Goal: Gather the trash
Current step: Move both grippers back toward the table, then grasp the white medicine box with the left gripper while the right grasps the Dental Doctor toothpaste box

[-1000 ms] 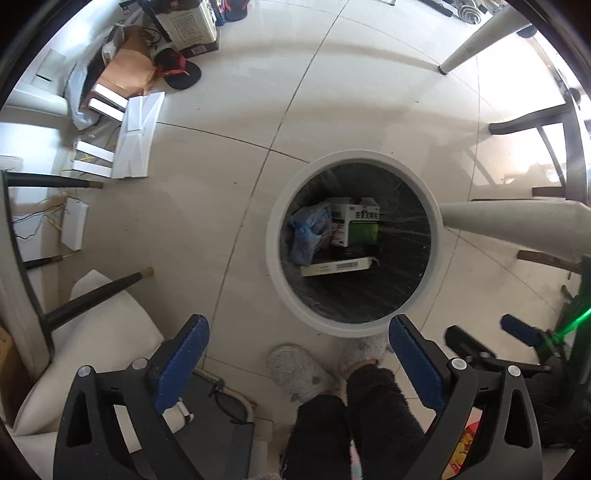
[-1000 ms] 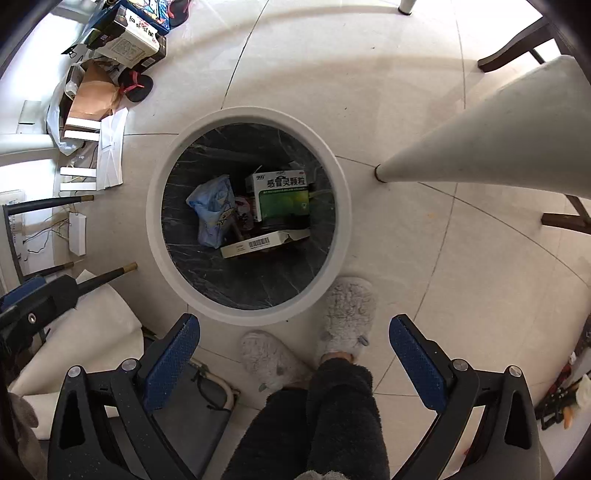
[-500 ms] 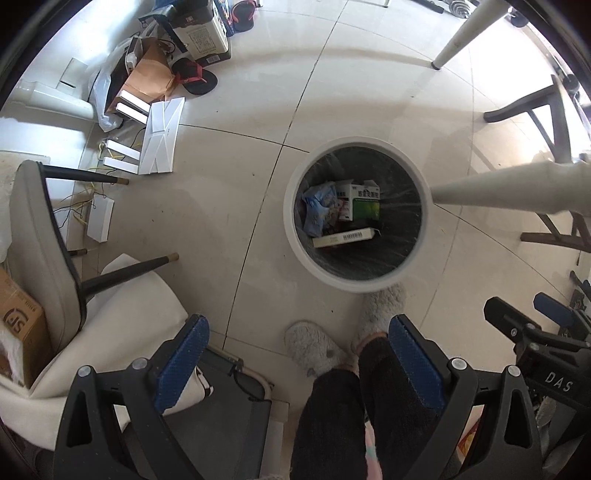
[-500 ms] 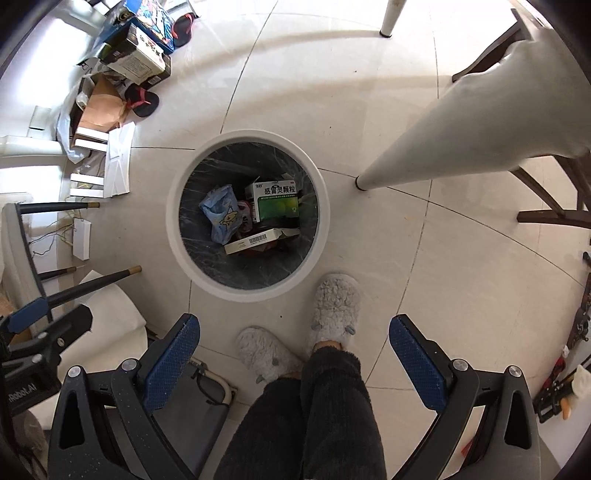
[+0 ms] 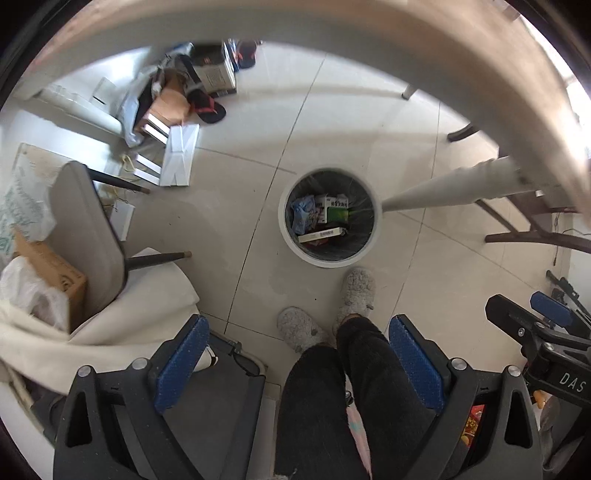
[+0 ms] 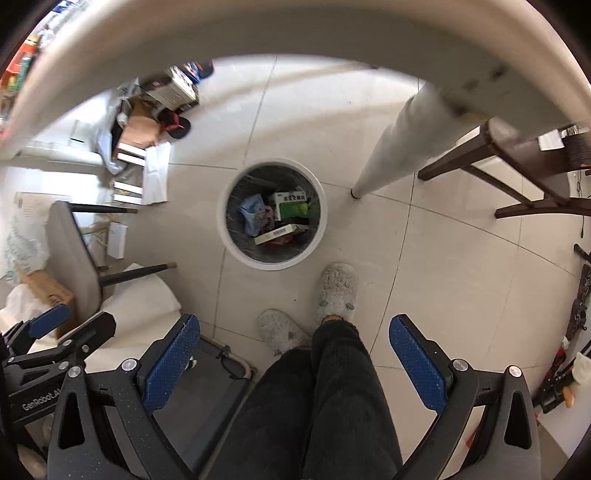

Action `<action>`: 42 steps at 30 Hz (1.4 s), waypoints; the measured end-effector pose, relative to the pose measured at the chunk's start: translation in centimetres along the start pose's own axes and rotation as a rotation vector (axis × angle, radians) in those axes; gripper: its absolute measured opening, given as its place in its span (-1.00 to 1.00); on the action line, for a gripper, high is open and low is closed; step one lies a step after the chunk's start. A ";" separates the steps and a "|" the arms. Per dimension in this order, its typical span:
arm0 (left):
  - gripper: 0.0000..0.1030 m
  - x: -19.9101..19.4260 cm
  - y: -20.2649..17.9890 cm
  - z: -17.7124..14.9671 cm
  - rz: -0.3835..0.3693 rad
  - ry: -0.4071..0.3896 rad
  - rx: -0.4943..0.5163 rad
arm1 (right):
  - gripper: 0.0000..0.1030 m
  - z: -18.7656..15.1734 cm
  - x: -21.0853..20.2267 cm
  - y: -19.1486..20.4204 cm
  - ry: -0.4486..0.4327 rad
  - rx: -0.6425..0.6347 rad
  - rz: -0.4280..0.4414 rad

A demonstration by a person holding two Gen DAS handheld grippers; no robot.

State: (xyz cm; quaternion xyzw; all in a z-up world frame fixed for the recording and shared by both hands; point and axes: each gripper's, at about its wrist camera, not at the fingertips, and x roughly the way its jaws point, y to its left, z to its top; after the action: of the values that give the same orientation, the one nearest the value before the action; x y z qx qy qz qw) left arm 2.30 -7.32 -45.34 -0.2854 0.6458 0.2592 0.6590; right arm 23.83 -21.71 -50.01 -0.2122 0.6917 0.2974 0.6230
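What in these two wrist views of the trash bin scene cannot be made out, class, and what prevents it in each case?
- Bin bottom: both views, covered by boxes and wrappers.
- Print on the green and white box: too small.
- Tabletop contents: both views, only the blurred table edge shows.
- Right gripper and left gripper handles: cut off by the lower edge.
- Floor clutter by the wall: left view, blurred and distorted.

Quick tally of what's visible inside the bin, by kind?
Inside the trash bin:
Boxes: 2, a green-and-white box and a flat barcode box
Blue plastic wrappers: 1
Total: 3 clearly told apart. Some red and pink scraps between them are too small to count. Both grippers have their jaws open and hold nothing.
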 end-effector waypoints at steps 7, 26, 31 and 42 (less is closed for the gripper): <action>0.94 -8.5 -0.1 -0.6 0.009 -0.110 -0.027 | 1.00 -1.2 -10.5 1.6 -0.069 -0.018 0.063; 1.00 -18.3 -4.4 24.0 0.100 -0.259 -0.137 | 1.00 24.1 -24.6 -3.3 -0.211 0.036 0.089; 1.00 -13.8 -9.1 35.0 0.083 -0.151 -0.113 | 1.00 36.9 -23.0 -6.0 -0.208 0.023 0.010; 0.76 -5.9 -13.7 45.2 0.081 0.011 -0.047 | 0.50 53.2 -15.6 -5.6 -0.108 -0.072 -0.060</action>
State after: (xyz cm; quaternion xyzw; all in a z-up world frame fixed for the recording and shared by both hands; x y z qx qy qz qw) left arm 43.62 15.30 -38.79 -0.2760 0.6540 0.2993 0.6376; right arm 68.75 8.96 -37.93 -0.2386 0.6394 0.3144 0.6599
